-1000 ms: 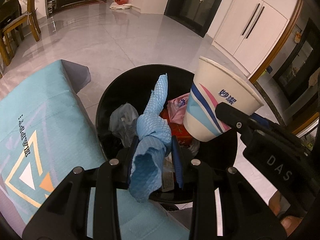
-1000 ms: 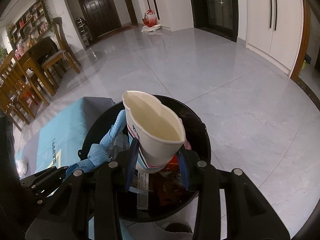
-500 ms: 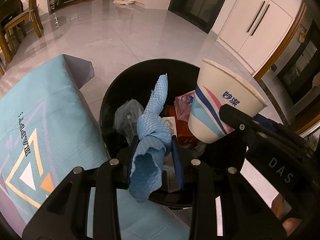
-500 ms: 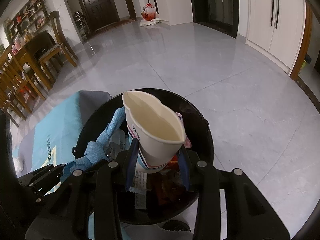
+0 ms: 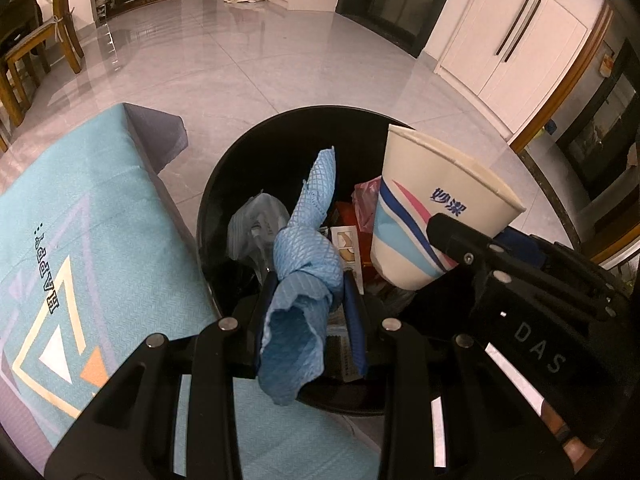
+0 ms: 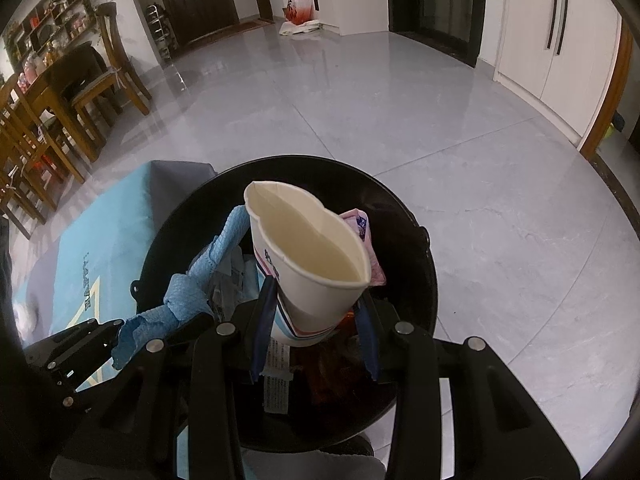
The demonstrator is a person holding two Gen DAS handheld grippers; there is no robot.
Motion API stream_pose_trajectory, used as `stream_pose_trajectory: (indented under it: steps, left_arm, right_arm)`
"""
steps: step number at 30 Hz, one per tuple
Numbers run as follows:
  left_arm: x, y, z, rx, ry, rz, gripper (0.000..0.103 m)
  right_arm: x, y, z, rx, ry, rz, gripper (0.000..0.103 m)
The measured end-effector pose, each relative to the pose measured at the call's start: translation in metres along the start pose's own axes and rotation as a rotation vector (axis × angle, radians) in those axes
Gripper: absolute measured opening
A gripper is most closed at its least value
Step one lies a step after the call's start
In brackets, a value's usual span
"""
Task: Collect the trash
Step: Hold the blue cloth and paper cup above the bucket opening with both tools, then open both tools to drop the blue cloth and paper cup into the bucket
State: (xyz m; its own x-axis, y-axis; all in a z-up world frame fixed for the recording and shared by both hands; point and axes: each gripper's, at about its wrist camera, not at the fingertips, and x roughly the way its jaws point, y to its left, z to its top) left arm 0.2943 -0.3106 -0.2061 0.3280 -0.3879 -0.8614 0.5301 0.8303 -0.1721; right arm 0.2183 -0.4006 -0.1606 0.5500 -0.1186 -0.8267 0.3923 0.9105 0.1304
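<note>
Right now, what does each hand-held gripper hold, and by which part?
Left hand-held gripper: the blue cloth, gripped near its knotted middle. Right hand-held gripper: the paper cup, squeezed near its base.

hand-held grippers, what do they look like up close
Both are black plastic. The left hand-held gripper and the right hand-held gripper have angular slotted arms, round silver screws at the joints and blue finger pads. The right one's side carries white "DAS" lettering.

Trash-filled bin (image 5: 224, 200) hard beside table (image 5: 100, 216)
</note>
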Motion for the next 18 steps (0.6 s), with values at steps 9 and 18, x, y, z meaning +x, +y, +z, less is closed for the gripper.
stream_pose_trajectory:
  steps: [9,18]
  left_arm:
    - [0.0044,-0.0037,0.0025,0.002,0.008,0.002,0.032]
    - [0.0018,-0.0017,0.0023,-0.002,-0.001,-0.006,0.042]
  right_arm:
    - [0.0011,-0.0025,-0.0003,-0.003,0.007,-0.003,0.039]
    - [0.0024,-0.0039,-0.0002,-0.001,0.006,-0.005,0.039]
